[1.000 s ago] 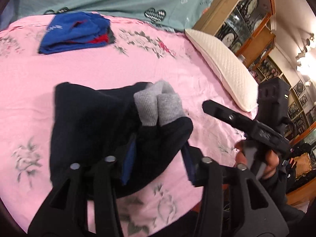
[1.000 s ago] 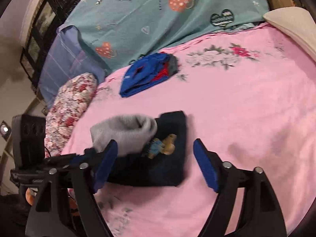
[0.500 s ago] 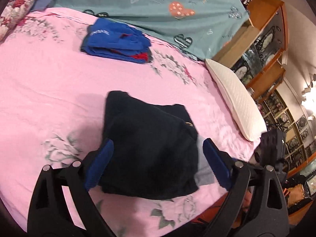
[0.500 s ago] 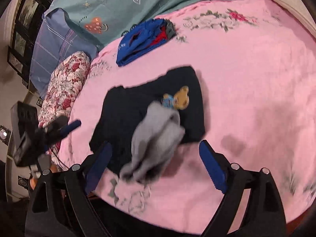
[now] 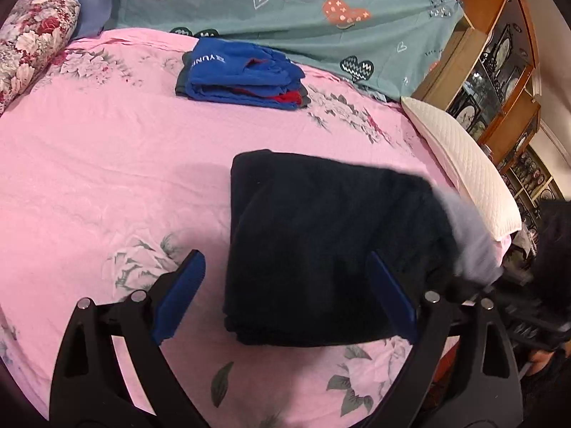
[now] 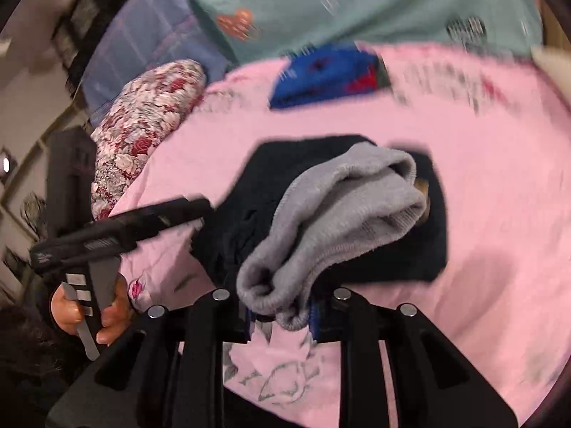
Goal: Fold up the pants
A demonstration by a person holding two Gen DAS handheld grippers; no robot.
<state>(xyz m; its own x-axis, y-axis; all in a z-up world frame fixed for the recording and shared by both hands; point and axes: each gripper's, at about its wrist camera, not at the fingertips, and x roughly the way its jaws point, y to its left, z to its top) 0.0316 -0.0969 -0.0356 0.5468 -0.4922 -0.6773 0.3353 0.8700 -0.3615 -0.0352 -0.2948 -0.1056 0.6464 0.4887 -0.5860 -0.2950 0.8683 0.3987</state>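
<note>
Pants [image 5: 321, 242], dark navy with grey ribbed cuffs [image 6: 339, 221], lie folded into a thick block on the pink floral bedsheet [image 5: 107, 164], near the front edge of the bed. From the left wrist view, the left gripper [image 5: 285, 292] has its blue-padded fingers [image 5: 178, 292] spread wide, one on each side of the near end of the dark block, gripping nothing; whether the pads touch the cloth cannot be told. At the right edge of that view the grey cuffs appear as a blurred pale patch, lifted off the dark fabric. From the right wrist view, the right gripper [image 6: 278, 315] has its jaws clenched on the bunched grey cuffs, which rise from between the fingers and drape back over the navy block; a small tan detail on the pants peeks out just behind the cuff end. To the left in this view the left gripper's black body shows side-on, with a hand [image 6: 89, 306] wrapped around its handle and trigger. Farther back on the sheet sits a stack of folded blue and red clothes [image 5: 242, 75], well apart from the pants. A teal blanket with hearts [image 5: 285, 10] lies behind it, a red floral pillow [image 5: 32, 35] at the far left, and a white quilted pillow [image 5: 460, 164] along the right edge of the bed, beside wooden shelving [image 5: 499, 53]
</note>
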